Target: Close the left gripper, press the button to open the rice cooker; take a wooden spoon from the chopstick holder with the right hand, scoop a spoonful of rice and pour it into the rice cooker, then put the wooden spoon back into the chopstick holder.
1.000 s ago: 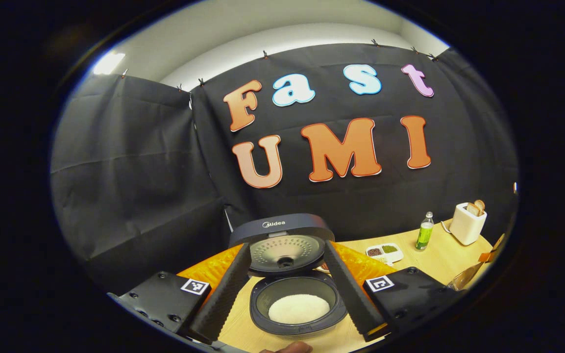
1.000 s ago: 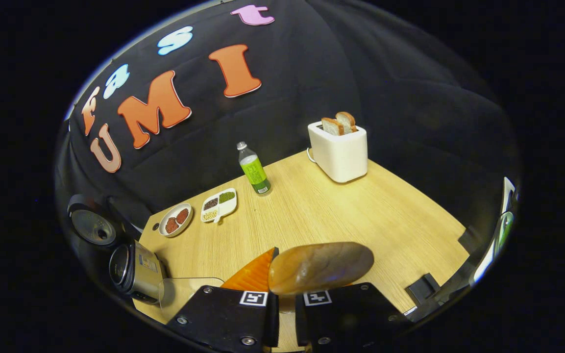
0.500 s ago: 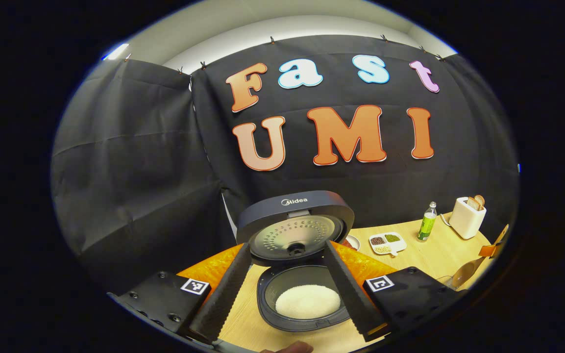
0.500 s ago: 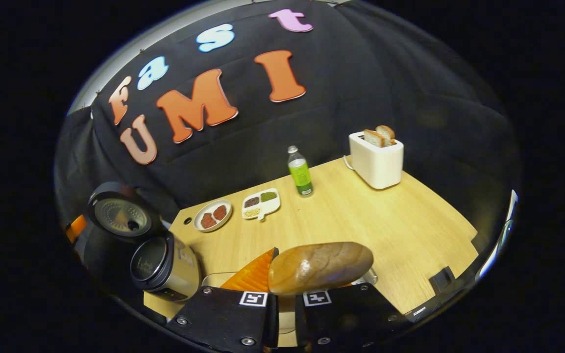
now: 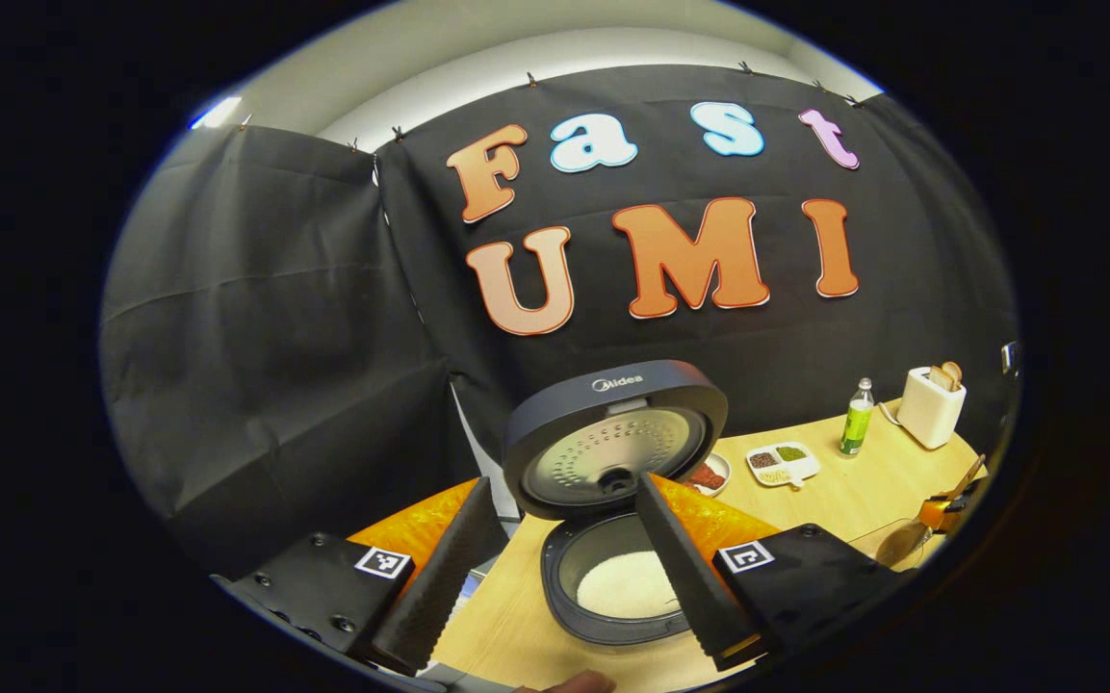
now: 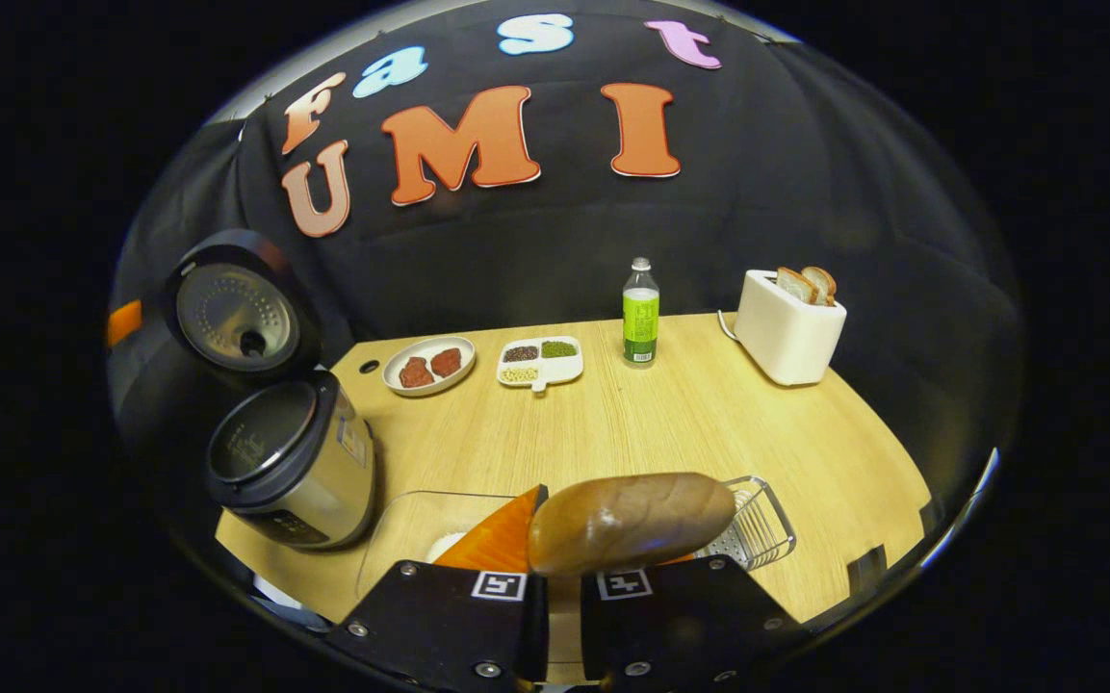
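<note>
The rice cooker [image 5: 612, 587] stands open with its lid [image 5: 612, 438] raised, and white rice [image 5: 627, 582] lies in the pot. My left gripper [image 5: 562, 489] hovers in front of and above it, open, with nothing between its fingers. In the right gripper view my right gripper [image 6: 559, 577] is shut on the wooden spoon [image 6: 630, 520], whose bowl lies crosswise just ahead of the fingers. The wire chopstick holder [image 6: 757, 525] sits right behind the spoon. The open cooker [image 6: 290, 462] stands at the left of that view. A clear container [image 6: 410, 525] with rice lies below the spoon.
Along the back of the wooden table [image 6: 689, 423] stand a plate with red pieces [image 6: 427, 364], a divided dish [image 6: 540, 358], a green bottle [image 6: 640, 313] and a white toaster with bread [image 6: 786, 322]. The other gripper [image 5: 944, 508] appears at the far right of the left gripper view.
My left gripper has drawn back and to the left, so the cooker looks smaller and further right. My right gripper has swung left with the spoon, bringing the cooker and wire holder into view.
</note>
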`<state>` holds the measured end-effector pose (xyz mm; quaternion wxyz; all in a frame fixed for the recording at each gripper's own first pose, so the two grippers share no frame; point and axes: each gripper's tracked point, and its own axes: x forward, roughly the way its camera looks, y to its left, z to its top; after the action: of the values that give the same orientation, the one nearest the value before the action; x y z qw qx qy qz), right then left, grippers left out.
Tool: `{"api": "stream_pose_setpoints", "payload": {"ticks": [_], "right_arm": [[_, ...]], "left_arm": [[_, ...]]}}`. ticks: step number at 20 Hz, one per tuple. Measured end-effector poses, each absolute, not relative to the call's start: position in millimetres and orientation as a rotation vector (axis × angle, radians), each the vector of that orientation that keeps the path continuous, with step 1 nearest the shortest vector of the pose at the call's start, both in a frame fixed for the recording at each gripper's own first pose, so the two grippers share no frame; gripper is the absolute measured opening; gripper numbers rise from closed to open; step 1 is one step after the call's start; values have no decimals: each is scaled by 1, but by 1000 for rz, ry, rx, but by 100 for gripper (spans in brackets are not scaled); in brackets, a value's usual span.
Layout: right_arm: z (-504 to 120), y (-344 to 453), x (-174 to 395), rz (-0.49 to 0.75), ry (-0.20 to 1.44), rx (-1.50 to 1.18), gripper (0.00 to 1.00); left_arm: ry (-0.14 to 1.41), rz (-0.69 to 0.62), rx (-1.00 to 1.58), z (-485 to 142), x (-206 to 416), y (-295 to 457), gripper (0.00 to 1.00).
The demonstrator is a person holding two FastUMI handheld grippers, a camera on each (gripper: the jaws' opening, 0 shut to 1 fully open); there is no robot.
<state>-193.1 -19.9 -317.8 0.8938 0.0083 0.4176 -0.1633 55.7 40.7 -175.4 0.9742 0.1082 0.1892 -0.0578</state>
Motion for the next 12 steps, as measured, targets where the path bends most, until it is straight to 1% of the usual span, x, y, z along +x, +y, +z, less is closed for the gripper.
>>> {"api": "stream_pose_setpoints", "payload": {"ticks": [1, 2, 3, 4, 5, 6, 7, 9, 10, 12], "right_arm": [[-323, -20, -194, -340, 873, -32, 13], [-327, -20, -196, -344, 875, -74, 8], [-330, -22, -198, -354, 877, -106, 13], [-335, -25, -200, -369, 879, -130, 13], [-338, -27, -200, -385, 874, -138, 8], [-339, -26, -199, -398, 867, -149, 9], [-338, -25, -199, -407, 857, -169, 13], [-343, -22, -198, -405, 843, -223, 13], [-348, -19, -200, -399, 846, -249, 13], [-360, -15, -207, -400, 864, -273, 13]], "left_arm": [[385, -108, 219, -176, 56, 45, 94], [389, -101, 220, -177, 57, 47, 93], [393, -96, 223, -177, 57, 50, 93], [396, -94, 228, -178, 58, 52, 93], [398, -94, 234, -181, 58, 54, 93], [397, -95, 241, -181, 60, 55, 93], [398, -96, 247, -181, 61, 56, 93], [403, -101, 248, -184, 65, 55, 93], [407, -104, 245, -185, 66, 53, 100], [413, -111, 242, -188, 68, 50, 100]]}}
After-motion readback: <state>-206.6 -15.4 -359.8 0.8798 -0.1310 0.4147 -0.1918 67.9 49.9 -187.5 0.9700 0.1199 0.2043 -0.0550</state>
